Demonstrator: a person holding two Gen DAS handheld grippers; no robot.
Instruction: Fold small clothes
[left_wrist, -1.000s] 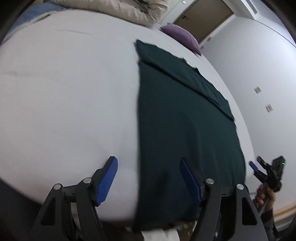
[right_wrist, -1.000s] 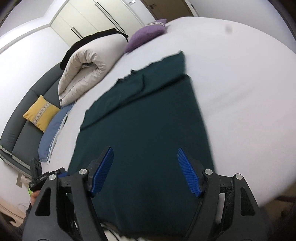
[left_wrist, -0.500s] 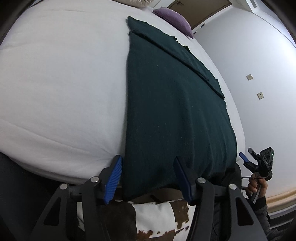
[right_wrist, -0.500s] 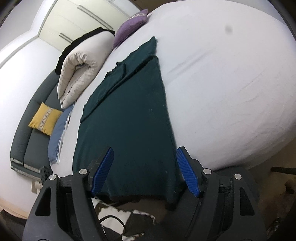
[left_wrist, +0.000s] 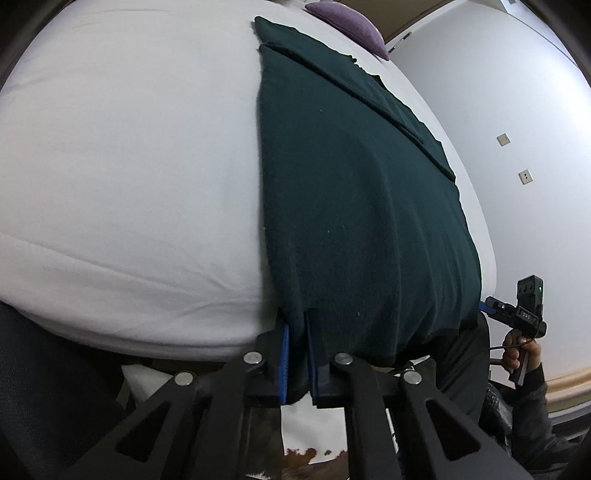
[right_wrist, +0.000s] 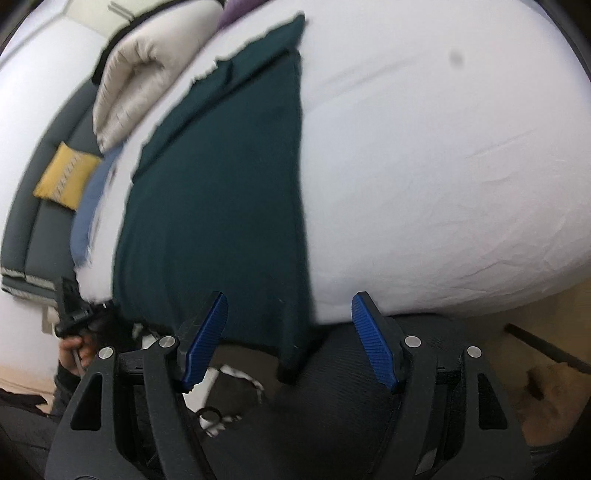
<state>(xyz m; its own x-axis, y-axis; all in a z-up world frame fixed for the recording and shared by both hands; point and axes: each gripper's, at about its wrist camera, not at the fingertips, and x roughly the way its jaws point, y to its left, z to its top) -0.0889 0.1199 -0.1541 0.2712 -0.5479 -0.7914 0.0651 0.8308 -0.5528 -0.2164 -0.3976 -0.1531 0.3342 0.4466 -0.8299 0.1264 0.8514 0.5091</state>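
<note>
A dark green garment (left_wrist: 354, 192) lies spread flat on a white bed (left_wrist: 129, 166), its near hem hanging over the front edge. My left gripper (left_wrist: 297, 363) is shut on the hem's left corner. In the right wrist view the garment (right_wrist: 218, 192) runs away from me, and its right near corner hangs down between the blue fingers (right_wrist: 205, 336) of my right gripper (right_wrist: 290, 341). That gripper is open and has not closed on the cloth. It also shows small in the left wrist view (left_wrist: 513, 314) at the hem's right end.
A rolled beige duvet (right_wrist: 136, 74), a purple pillow (left_wrist: 347, 22) and a grey sofa with a yellow cushion (right_wrist: 64, 179) and blue cloth (right_wrist: 88, 218) lie beyond the bed. A white wall (left_wrist: 517, 110) stands to the right.
Both grippers have dropped to the bed's front edge. My left gripper has closed on the hem's left corner. My right gripper has come up around the right corner, still open.
</note>
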